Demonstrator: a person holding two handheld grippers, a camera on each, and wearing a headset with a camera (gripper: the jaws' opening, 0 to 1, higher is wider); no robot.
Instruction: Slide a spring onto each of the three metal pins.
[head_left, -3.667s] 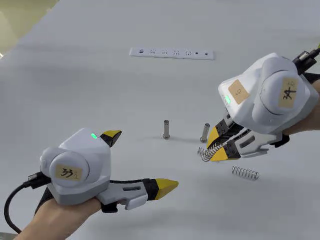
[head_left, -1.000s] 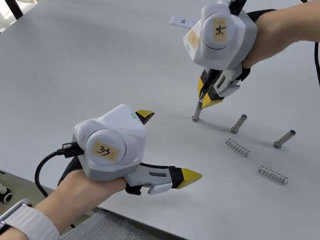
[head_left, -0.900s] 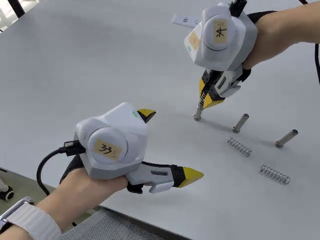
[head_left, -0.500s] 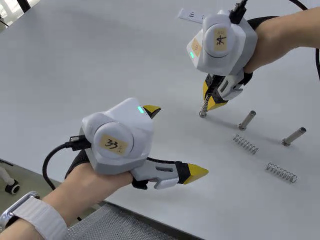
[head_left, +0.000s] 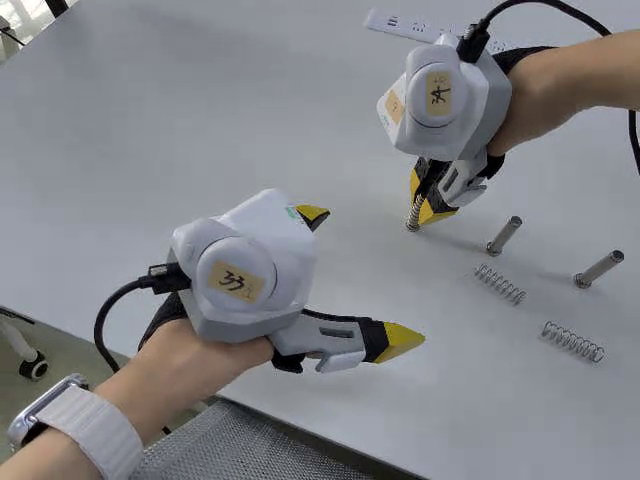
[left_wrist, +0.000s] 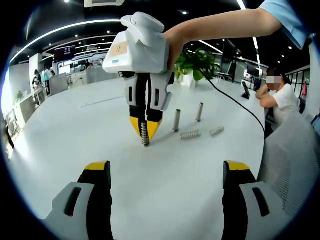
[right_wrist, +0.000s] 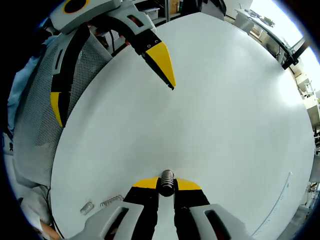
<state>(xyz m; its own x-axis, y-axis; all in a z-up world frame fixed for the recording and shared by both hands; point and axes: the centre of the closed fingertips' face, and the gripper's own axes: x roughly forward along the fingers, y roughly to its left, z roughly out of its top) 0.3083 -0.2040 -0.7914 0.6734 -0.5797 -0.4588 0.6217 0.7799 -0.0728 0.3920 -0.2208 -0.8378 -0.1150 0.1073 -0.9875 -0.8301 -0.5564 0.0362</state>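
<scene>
White worktable in an open office

The pale table (head_left: 200, 120) carries a white power strip (head_left: 395, 24) near its far edge. A grey mesh chair (head_left: 235, 445) sits against the near edge, with a chair wheel (head_left: 35, 362) on the floor to the left. In the left gripper view, a leafy plant (left_wrist: 197, 62) stands beyond the table, and a person (left_wrist: 281, 102) sits at its right side under strip lights (left_wrist: 60, 27).

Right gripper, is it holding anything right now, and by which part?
Yes, the right gripper is shut on a spring, pinching its upper coils; the lower coils stick out below the jaws.
</scene>
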